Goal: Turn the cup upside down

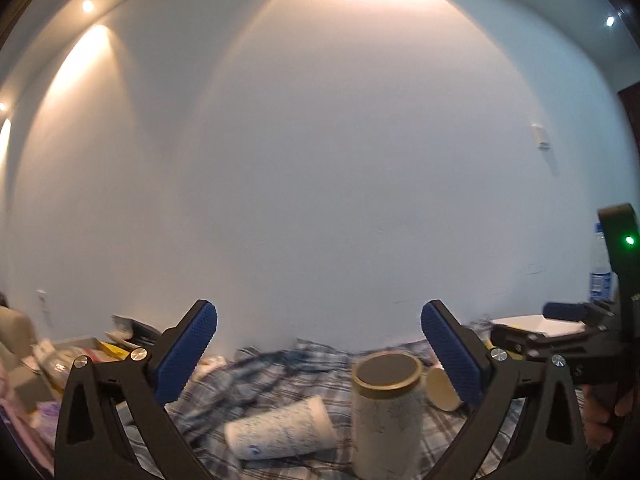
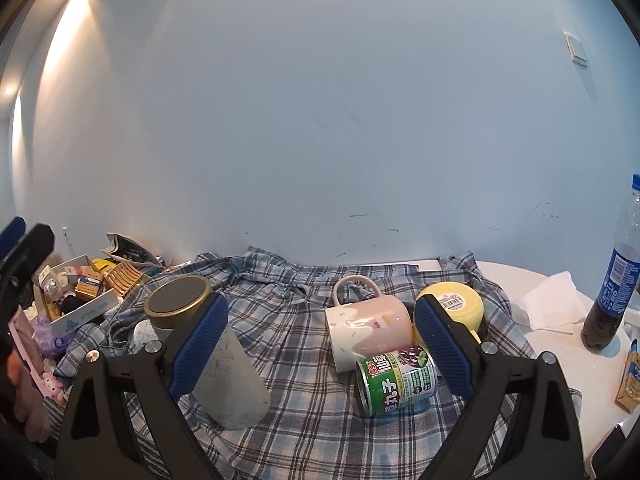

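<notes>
Both the left gripper (image 1: 319,354) and right gripper (image 2: 321,344) are spread wide, holding nothing. A green can (image 2: 396,378) with Chinese lettering lies at five o'clock of the tipped pink cup (image 2: 368,330).

Small ceiling lights (image 1: 88,6) throw warm glow down the white wall (image 1: 320,160). The left view is blurry, and edges bend round and dark.

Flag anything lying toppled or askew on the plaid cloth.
Three things lie on their sides: the pink mug, the green can against it, and a white patterned cup. The gold-rimmed cup stands inverted.
</notes>
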